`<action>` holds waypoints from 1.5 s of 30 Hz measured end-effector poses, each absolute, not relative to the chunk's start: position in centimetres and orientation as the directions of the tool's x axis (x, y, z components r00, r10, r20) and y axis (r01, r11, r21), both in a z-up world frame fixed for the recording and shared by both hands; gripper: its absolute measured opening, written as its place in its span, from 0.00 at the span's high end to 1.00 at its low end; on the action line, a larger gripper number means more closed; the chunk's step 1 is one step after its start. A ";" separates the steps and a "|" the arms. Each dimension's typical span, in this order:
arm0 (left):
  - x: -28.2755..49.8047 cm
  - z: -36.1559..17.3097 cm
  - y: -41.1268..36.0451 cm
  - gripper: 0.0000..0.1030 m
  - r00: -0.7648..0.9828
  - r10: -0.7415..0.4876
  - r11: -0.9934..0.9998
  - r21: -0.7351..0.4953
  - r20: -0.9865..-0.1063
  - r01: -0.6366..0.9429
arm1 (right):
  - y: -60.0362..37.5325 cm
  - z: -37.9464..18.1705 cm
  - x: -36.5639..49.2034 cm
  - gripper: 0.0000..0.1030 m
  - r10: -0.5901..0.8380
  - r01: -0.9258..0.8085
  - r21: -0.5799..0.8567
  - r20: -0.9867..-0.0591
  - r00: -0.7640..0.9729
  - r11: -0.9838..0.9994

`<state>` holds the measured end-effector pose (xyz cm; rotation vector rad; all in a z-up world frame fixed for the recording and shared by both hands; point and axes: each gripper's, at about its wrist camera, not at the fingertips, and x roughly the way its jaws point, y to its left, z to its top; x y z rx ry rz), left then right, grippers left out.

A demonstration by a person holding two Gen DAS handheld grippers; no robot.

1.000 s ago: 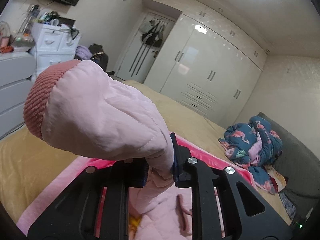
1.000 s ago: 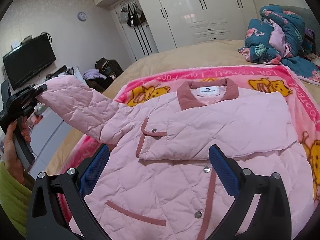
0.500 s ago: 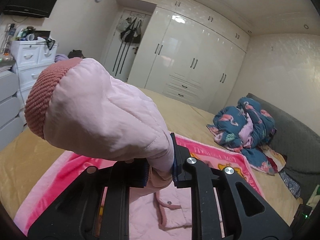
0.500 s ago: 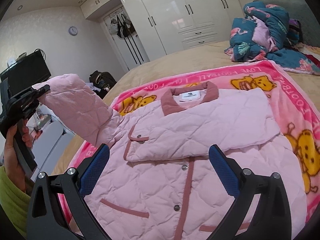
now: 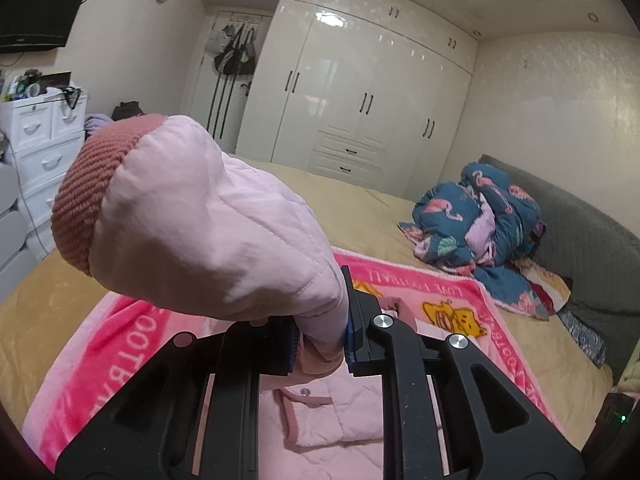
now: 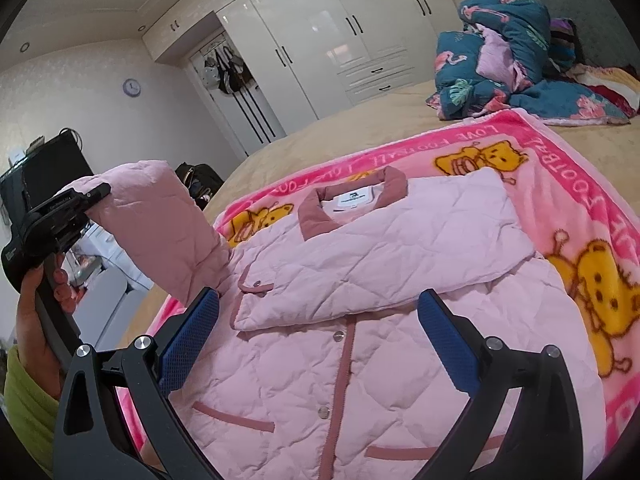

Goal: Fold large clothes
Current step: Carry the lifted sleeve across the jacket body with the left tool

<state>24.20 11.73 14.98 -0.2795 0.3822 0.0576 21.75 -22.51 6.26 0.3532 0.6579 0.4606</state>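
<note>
A bedroom with a glossy white wardrobe (image 6: 320, 32) along the far wall holds a wide bed (image 6: 340, 128) under a tan cover. Spread over the bed is a bright pink blanket (image 6: 560, 168) printed with yellow bears and lettering. On that blanket lies the pink quilted jacket (image 6: 360, 280), front up, collar toward the wardrobe, with one sleeve already folded flat across its chest. A heap of blue flamingo-print bedding (image 6: 516, 52) sits near the grey headboard, apart from the jacket. The jacket's other sleeve (image 5: 208, 232) is lifted off the bed, its ribbed darker-pink cuff (image 5: 88, 196) sticking up past the left claw (image 5: 320, 340), whose two pads are clamped on the sleeve fabric just below the cuff. A hand (image 6: 36, 312) in a yellow-green sleeve holds that tool. The right claw (image 6: 316, 340) hovers over the jacket's lower front, its blue pads (image 6: 188, 340) spread wide apart with nothing between them.
</note>
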 end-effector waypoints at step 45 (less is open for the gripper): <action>31.2 0.1 -8.6 0.90 0.708 -0.099 0.984 0.036 -0.699 0.173 | -36.8 1.4 22.9 0.04 0.395 -0.015 0.596 -0.512 0.763 0.802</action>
